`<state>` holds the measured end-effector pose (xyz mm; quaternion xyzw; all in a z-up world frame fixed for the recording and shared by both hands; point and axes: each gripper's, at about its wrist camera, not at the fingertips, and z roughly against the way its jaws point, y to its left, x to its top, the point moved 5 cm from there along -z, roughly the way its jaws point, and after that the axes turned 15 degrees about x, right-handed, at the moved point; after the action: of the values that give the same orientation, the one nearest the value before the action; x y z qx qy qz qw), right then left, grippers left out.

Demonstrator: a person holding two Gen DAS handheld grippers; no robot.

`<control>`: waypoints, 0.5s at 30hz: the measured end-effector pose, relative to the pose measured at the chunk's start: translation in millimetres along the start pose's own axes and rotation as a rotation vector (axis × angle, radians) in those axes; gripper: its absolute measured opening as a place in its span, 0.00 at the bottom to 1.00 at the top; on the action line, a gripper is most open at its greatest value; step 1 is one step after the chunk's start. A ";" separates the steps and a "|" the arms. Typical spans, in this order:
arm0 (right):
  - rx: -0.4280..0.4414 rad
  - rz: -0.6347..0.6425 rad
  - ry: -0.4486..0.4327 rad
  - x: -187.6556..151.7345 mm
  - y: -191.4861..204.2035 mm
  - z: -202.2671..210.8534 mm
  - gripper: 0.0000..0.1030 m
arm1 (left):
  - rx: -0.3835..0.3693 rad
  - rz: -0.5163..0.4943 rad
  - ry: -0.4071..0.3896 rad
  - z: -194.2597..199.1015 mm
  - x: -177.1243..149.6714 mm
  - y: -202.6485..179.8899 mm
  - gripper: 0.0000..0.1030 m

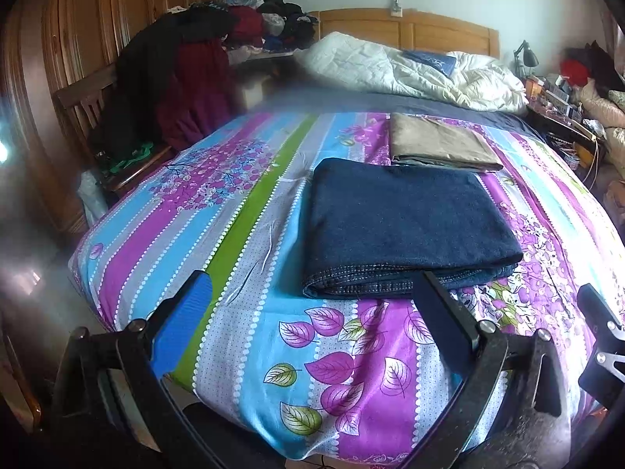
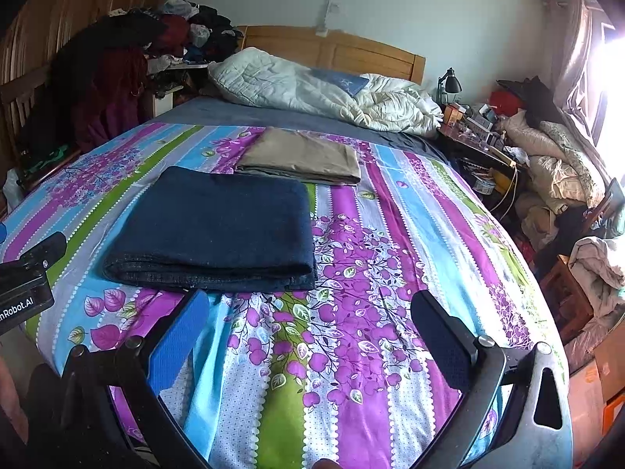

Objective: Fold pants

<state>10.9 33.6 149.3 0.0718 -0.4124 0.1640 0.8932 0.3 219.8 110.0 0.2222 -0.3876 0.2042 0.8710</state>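
Dark denim pants [image 1: 406, 226], folded flat

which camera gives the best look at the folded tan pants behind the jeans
The right wrist view: the tan pants lie whole and unobstructed beyond the jeans. The left wrist view shows the tan pants too, but the jeans' far edge overlaps their near edge.

The left tongs [image 1: 312, 320] and the right tongs [image 2: 310, 330] are both spread wide with nothing between their fingers, held level side by side, pointing toward the far side.
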 end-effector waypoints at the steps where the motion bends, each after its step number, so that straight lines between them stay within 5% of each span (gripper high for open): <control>1: 0.002 0.002 0.003 -0.2 0.7 -0.6 1.00 | 0.003 -0.006 -0.006 1.5 -0.3 -1.0 1.00; 15: 0.006 -0.024 0.053 -8.6 -1.8 -9.0 1.00 | 0.024 -0.042 -0.027 6.6 -1.4 -4.3 1.00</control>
<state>12.8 32.3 136.9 0.0752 -0.3872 0.1565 0.9055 -2.1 212.4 111.9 0.2436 -0.3920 0.1874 0.8671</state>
